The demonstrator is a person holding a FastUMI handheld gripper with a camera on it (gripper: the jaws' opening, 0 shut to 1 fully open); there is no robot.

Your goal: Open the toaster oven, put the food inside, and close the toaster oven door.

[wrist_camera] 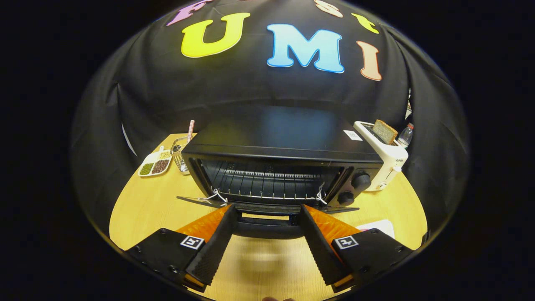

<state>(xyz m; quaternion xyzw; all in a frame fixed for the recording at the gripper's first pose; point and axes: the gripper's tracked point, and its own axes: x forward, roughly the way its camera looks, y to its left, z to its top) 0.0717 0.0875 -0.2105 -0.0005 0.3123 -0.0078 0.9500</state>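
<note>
The black toaster oven (pixel 271 167) stands in the middle of the wooden table, just ahead of my fingers. Its door (pixel 267 205) hangs down flat and open, showing the wire rack (pixel 267 188) inside with nothing on it. The door's handle (pixel 265 228) lies between my two fingertips. My gripper (pixel 267 211) is open, one finger on each side of the handle; whether they touch it is unclear. Two knobs (pixel 360 180) sit on the oven's right side.
A white toaster (pixel 386 161) holding a slice of bread (pixel 384 131) stands right of the oven, with a bottle (pixel 405 136) behind it. Left of the oven are a small wire basket (pixel 179 154) and a divided dish of beans (pixel 155 164). A pale flat thing (pixel 378 225) lies beyond my right finger.
</note>
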